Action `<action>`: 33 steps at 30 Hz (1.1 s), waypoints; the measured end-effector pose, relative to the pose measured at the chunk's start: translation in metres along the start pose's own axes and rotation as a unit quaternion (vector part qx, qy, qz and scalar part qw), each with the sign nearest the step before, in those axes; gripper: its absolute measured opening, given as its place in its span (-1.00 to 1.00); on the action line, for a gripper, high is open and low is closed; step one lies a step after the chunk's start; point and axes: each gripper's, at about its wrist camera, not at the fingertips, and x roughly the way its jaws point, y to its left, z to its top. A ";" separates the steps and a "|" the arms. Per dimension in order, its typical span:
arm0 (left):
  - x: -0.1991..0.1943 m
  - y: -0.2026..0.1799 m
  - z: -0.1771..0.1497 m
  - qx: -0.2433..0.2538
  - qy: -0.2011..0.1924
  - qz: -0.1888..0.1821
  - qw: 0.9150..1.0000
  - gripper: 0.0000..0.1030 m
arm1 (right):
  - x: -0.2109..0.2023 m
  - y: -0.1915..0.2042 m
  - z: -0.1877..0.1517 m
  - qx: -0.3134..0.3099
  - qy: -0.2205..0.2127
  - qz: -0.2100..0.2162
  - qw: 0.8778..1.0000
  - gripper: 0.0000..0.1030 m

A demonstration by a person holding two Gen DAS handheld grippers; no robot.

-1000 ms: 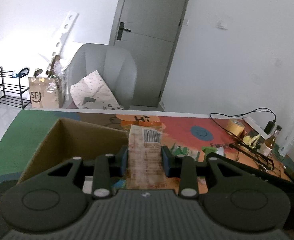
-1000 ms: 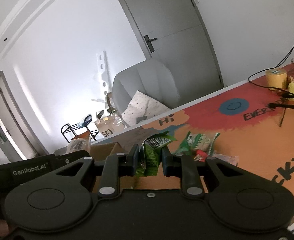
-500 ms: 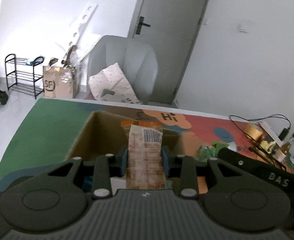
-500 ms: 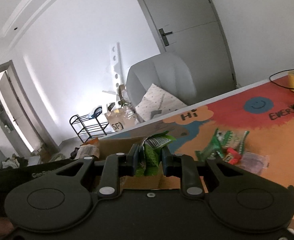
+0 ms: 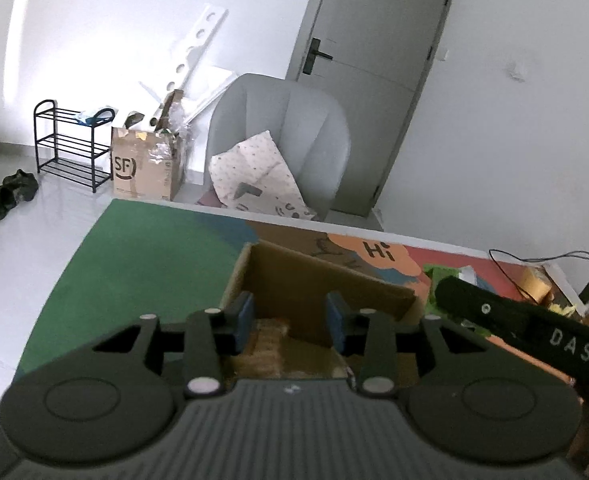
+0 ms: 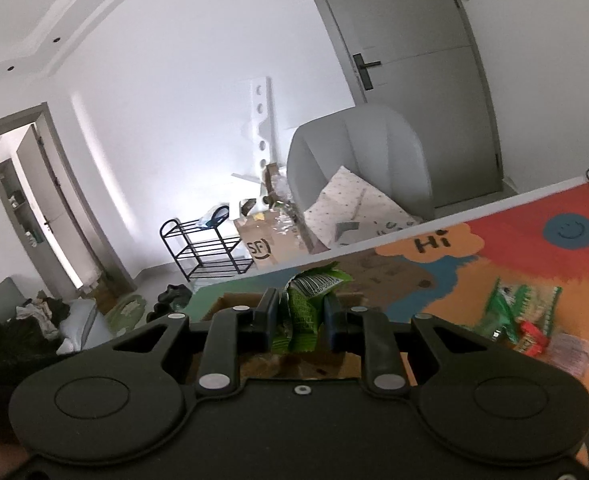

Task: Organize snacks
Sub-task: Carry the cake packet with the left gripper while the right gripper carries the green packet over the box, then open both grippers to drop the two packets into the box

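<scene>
An open cardboard box (image 5: 318, 276) stands on the colourful table mat. My left gripper (image 5: 290, 318) hovers over its near side with the jaws opening. The tan wafer packet (image 5: 268, 338) lies below them inside the box, free of the pads. My right gripper (image 6: 300, 312) is shut on a crumpled green snack packet (image 6: 306, 300) and holds it just above the box (image 6: 230, 300). In the left wrist view the right gripper's black body (image 5: 534, 336) reaches in from the right, with a bit of the green packet (image 5: 442, 272) showing.
Loose snacks lie on the mat to the right: green packets (image 6: 522, 308), a red one (image 6: 530, 336) and a pale one (image 6: 570, 352). A tape roll (image 5: 534, 284) and a cable sit at the far right. Behind the table are a grey chair (image 5: 290, 136) and a floor carton (image 5: 146, 164).
The left jaws have parted and the tan packet has dropped from between them into the box. Both grippers have shifted left, so the right one with its green packet now sits over the box.
</scene>
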 end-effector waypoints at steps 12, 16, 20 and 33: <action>-0.007 -0.003 -0.003 -0.013 -0.004 -0.017 1.000 0.51 | -0.012 -0.013 -0.001 0.025 0.005 -0.009 1.000 -0.18; -0.010 -0.015 -0.007 -0.006 -0.006 -0.026 1.000 0.70 | -0.026 -0.029 -0.005 0.037 0.004 -0.027 0.999 -0.14; -0.008 -0.032 -0.010 0.004 0.004 -0.036 0.999 0.75 | -0.040 -0.044 -0.006 0.045 -0.003 -0.046 0.998 0.06; -0.001 -0.081 -0.020 0.018 0.020 -0.062 0.998 0.81 | -0.069 -0.093 -0.005 0.059 -0.010 -0.089 0.994 0.43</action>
